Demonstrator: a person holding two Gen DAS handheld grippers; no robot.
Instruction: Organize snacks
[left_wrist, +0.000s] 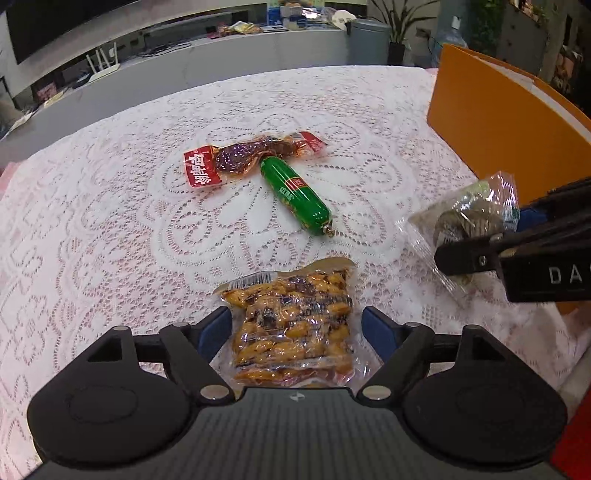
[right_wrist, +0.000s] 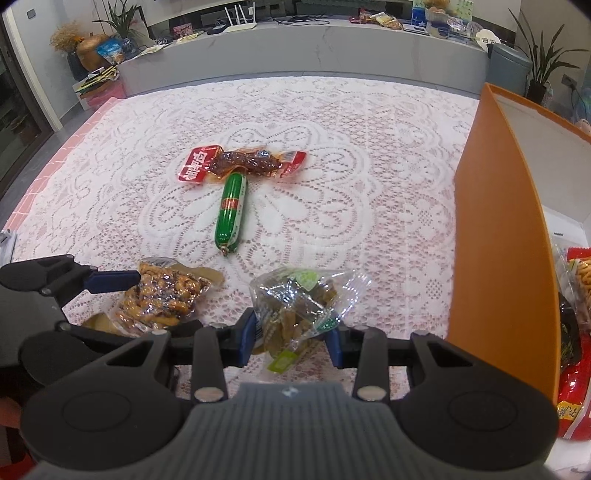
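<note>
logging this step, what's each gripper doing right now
left gripper: open around the yellow vacuum-packed peanut pouch
right gripper: shut on the clear crinkly snack bag

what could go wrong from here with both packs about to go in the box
1. The right tool pinches only crinkly film on the clear snack pack, so it may slip out.
2. The orange box wall stands tall beside it; the pack could snag on it.
3. The left tool straddles the peanut pack unclosed, so lifting now leaves it behind.

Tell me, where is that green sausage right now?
The green plastic-wrapped sausage lies mid-table on the white lace tablecloth, one end meeting the red-ended packet of dark meat behind it, the other end pointing toward the clear packet of yellow-brown snacks.
</note>
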